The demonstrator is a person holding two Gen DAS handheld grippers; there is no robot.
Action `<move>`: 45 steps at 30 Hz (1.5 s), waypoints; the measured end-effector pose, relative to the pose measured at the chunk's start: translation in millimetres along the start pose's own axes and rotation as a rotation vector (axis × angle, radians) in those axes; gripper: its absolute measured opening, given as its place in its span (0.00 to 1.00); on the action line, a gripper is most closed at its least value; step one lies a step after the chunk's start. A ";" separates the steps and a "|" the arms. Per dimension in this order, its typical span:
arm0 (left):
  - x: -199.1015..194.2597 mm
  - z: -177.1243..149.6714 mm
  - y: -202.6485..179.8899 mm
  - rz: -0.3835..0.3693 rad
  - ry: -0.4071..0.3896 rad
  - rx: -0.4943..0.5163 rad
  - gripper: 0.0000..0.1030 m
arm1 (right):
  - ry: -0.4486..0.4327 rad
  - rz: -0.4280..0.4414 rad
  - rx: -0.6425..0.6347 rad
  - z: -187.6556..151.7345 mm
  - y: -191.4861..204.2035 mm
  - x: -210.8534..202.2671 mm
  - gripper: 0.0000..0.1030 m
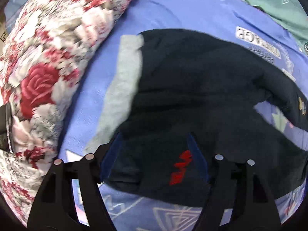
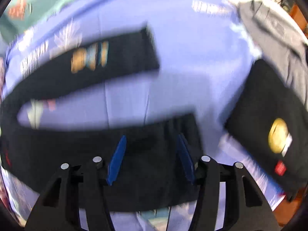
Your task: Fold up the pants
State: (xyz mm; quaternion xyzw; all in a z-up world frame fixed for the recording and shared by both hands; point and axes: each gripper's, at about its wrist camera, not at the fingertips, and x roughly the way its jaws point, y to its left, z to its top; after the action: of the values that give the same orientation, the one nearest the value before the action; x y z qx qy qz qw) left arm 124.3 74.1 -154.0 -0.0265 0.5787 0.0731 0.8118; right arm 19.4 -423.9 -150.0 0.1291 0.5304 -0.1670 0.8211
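Dark navy pants [image 1: 192,88] with a grey waistband [image 1: 125,84] and a small red logo [image 1: 182,170] lie spread on a blue printed bedsheet [image 1: 173,11]. My left gripper [image 1: 154,140] is open just above the waist end, its blue fingers [image 1: 198,159] on either side of the cloth near the logo. In the right wrist view, both legs [image 2: 96,63] lie apart on the sheet [image 2: 192,48]. My right gripper [image 2: 151,136] is open over the near leg's end [image 2: 154,154]. This view is blurred.
A rolled floral quilt [image 1: 48,73] lies along the left of the pants. Green fabric [image 1: 269,0] lies at the far edge. In the right wrist view a folded dark garment with a gold print [image 2: 269,125] and a grey garment [image 2: 269,25] lie at the right.
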 end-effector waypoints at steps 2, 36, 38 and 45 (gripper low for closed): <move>-1.0 2.5 -18.2 -0.051 -0.017 -0.003 0.75 | -0.038 0.017 0.033 32.9 -5.4 6.0 0.63; 21.2 -19.1 -21.9 -0.052 0.042 0.038 0.87 | -0.130 -0.236 -0.155 195.0 54.2 90.4 0.59; 16.3 -9.3 -14.2 -0.042 0.016 0.028 0.87 | -0.085 -0.209 -0.133 186.9 40.6 91.2 0.60; 11.9 47.4 21.4 0.081 -0.069 -0.032 0.87 | 0.031 0.100 0.023 166.1 16.6 109.5 0.08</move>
State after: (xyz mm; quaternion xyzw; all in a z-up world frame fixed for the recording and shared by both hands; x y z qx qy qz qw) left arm 169.2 102.4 -148.8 -0.0134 0.5499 0.1159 0.8270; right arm 205.6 -488.4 -182.5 0.1675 0.5341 -0.1299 0.8184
